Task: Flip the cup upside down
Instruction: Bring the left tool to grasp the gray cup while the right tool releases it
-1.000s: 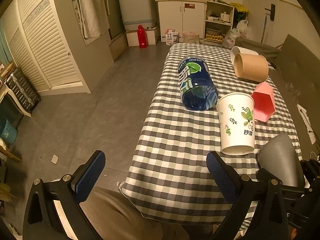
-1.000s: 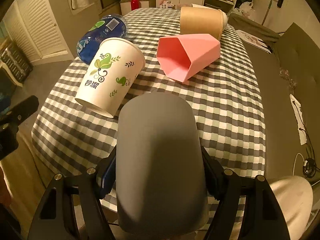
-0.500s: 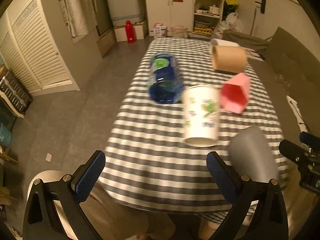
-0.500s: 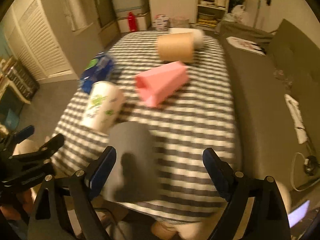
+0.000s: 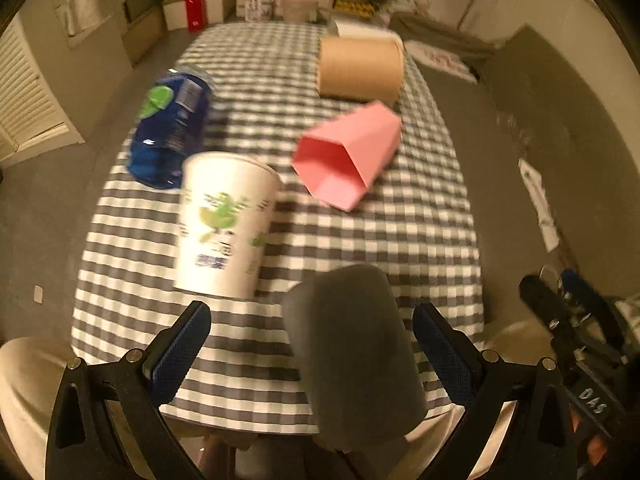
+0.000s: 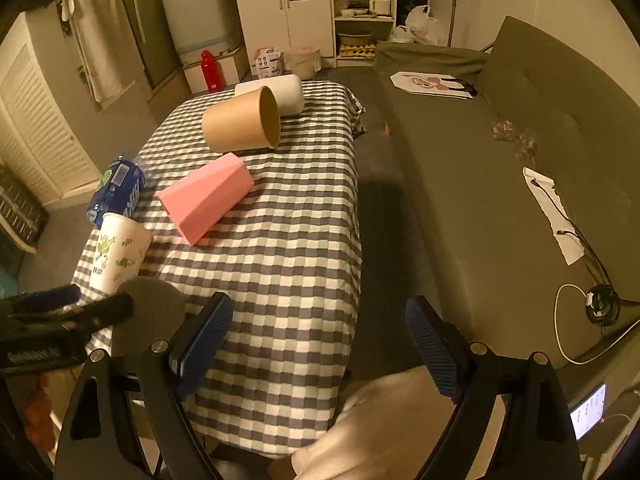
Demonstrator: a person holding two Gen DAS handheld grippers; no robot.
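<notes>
A grey cup (image 5: 352, 352) stands upside down near the front edge of the checked table (image 5: 420, 232). It sits between the fingers of my open left gripper (image 5: 316, 348), which do not touch it. In the right wrist view the grey cup (image 6: 150, 316) is at the lower left, partly hidden by the left gripper. My right gripper (image 6: 320, 344) is open and empty, off to the right of the cup over the table's front right edge.
A white paper cup with leaf print (image 5: 224, 224) stands upside down left of the grey cup. A pink cup (image 5: 348, 156), a brown paper cup (image 5: 360, 68), a white cup (image 6: 276, 92) and a blue bottle (image 5: 170, 124) lie on the table. A grey sofa (image 6: 500, 168) runs along the right.
My right gripper let go of the grey cup, opened and pulled away to the right. My left gripper swung right and now straddles the grey cup.
</notes>
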